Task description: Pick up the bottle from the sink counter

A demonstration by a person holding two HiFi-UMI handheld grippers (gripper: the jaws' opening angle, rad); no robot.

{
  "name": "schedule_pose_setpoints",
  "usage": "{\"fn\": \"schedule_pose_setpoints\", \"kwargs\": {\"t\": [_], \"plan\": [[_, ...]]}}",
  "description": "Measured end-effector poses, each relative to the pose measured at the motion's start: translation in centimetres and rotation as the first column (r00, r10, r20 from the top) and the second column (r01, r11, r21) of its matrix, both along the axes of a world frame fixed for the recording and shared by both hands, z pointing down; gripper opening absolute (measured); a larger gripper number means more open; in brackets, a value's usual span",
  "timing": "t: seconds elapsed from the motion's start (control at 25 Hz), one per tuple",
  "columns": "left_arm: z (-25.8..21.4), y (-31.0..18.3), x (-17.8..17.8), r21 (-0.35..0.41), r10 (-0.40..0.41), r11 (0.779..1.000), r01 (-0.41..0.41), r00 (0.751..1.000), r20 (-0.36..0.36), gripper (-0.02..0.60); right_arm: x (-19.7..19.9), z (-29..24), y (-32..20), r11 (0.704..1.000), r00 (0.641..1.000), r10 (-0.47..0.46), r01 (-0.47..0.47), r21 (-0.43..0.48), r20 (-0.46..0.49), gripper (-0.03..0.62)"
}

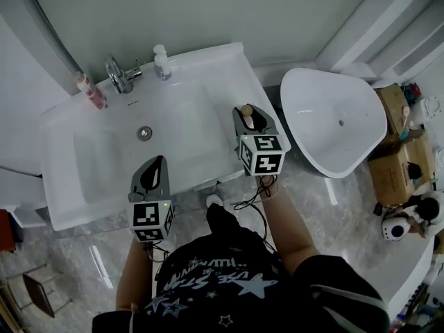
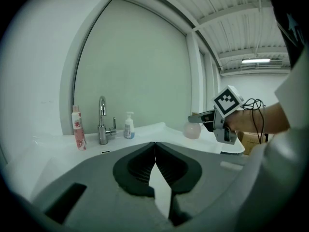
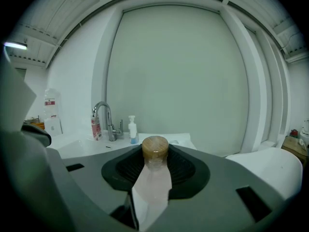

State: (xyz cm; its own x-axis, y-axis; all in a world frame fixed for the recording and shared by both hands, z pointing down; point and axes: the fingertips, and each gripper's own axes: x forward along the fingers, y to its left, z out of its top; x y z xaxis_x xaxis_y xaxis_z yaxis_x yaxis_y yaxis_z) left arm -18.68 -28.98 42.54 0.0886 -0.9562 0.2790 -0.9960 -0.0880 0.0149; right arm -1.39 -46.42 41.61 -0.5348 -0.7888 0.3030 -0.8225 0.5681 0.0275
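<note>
Bathroom, grey marbled floor, pale wall panel behind. The table [image 1: 229, 54] is a white vanity top with a basin sunk into it.

Far left on the table's back edge stands a pink patterned tube [image 1: 91, 91], upright. Just right of it is the chrome tap [image 1: 118, 73]. A small white pump dispenser [image 1: 161, 62] follows, apart from the tap.

The left tool [image 1: 157, 164] hangs at the near edge of the basin. In the left gripper view its jaws meet at the tips with nothing between them. It takes no part in the work.

The right tool [image 1: 247, 111] is at the right end of the table. Its jaws are set narrow and clamp the bottle [image 3: 154, 151], a pale pink body with a brown round cap. The cap stands just above the pads and the body runs down between them. From the left gripper view the bottle [image 2: 192, 129] sits at the table's right corner. Whether its base has cleared the surface cannot be told.

Right of the table, a white bathtub [image 1: 333, 120] stands on the floor, with cardboard boxes beyond it.

Assessment: the grasp is made and the lift is the step in hand. The next move calls for a straight rise with the grip unchanged and the bottle kept upright. The table edge is close, so sideways drift should be avoided.
</note>
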Motion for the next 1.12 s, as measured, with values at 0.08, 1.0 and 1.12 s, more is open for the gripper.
{"fn": "schedule_pose_setpoints", "kwargs": {"t": [0.08,1.0,1.12], "plan": [[-0.3,1.7,0.1,0.010,0.007,1.000,-0.007,1.000,0.000,0.018,0.0,-0.6,2.1,1.000,1.000,-0.005,0.005,0.008,0.007,0.144],[-1.4,20.5,-1.7,0.064,-0.005,0.998,0.007,1.000,-0.023,0.018,-1.1,-3.0,23.1,0.999,0.998,-0.046,0.044,0.027,0.047,0.146],[-1.2,22.6,-1.4,0.066,0.000,0.998,0.002,1.000,-0.028,0.018,-0.7,-2.6,25.6,0.999,0.998,-0.043,0.042,0.021,0.035,0.146]]}}
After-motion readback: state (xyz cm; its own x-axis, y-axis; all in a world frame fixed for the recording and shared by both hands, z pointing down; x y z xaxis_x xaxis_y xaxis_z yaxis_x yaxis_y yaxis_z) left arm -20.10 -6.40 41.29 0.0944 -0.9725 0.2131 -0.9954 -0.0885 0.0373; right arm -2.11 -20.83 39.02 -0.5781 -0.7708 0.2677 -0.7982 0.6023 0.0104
